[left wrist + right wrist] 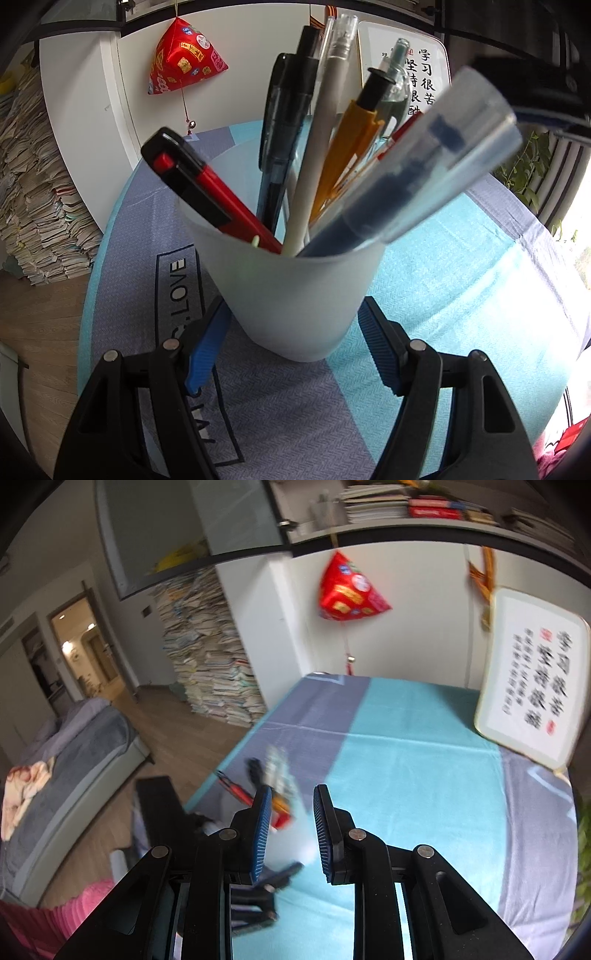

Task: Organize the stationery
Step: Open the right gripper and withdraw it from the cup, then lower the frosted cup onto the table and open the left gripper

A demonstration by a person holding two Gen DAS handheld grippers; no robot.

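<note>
Now the left gripper (291, 347) presses both blue pads on the frosted cup (295, 295) full of pens (317, 155) (it stands on the striped cloth (443, 258)). Beside it, the right gripper (291, 834) has its jaws a little apart and holds nothing.

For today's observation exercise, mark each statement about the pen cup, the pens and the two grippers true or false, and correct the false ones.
1. The left gripper holds the frosted cup by its base. True.
2. The cup lies on its side. False: it stands upright on the tablecloth.
3. A red and black pen leans in the cup. True.
4. The right gripper carries a pen. False: nothing sits between its fingers.
5. The cup is empty. False: several pens stand in it.
</note>
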